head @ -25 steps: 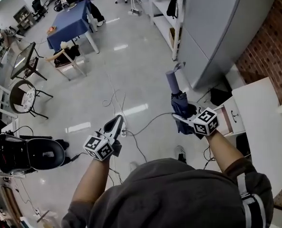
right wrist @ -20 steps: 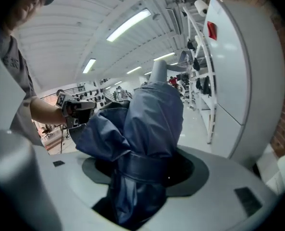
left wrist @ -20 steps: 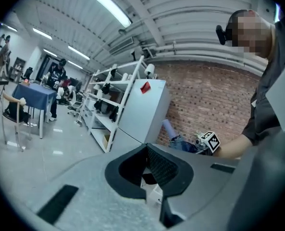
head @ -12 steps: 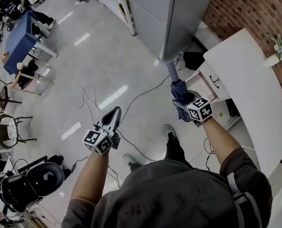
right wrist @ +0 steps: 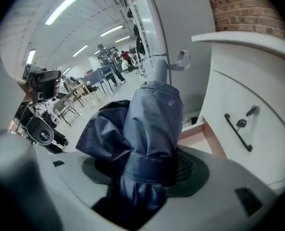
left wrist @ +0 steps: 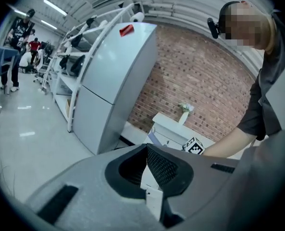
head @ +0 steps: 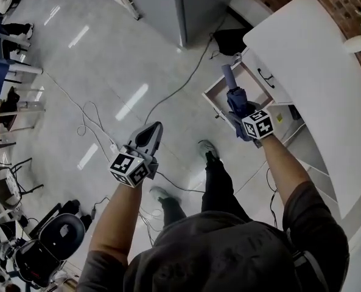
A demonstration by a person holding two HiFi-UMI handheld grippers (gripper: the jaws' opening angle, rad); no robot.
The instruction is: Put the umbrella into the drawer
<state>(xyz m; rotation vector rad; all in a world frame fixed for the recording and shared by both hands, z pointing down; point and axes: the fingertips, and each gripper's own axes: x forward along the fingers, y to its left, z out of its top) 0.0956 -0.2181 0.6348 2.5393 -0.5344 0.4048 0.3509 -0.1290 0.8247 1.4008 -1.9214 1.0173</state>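
**Jaws clamped on the umbrella, drawer open and waiting**

The jaws of the right gripper (head: 238,115) are closed round the lower part of a folded dark-blue umbrella (head: 232,92). In the right gripper view the strapped fabric fills the gap between the pads. The left gripper (head: 156,130) carries nothing. Its jaws meet at the tips with only the dark hollow between them, and it hangs over bare floor at about 8 o'clock from the middle of the head view.

The umbrella is in the air, not in the drawer. From the right gripper it points toward 11 o'clock, its pale handle end leading. In the head view it lies across the open drawer (head: 209,101), which sits at about 1 o'clock and is pulled out from the white cabinet (head: 314,59). Whether the handle end has dipped below the drawer's rim I cannot tell.

As I judge it, the task is well past halfway. The umbrella is in hand, the drawer already stands open, and the two are lined up. What is left is to lower the umbrella in so it lies flat within the walls, then let go. The bunched fabric may catch on the rim.

As for writing, I can read none. The gripper cubes bear only black-and-white square markers. A small red tag (left wrist: 126,30) on the top of the grey fridge (left wrist: 108,85) is too small to read. The closed drawer front above has a dark handle (right wrist: 238,127) and no label.
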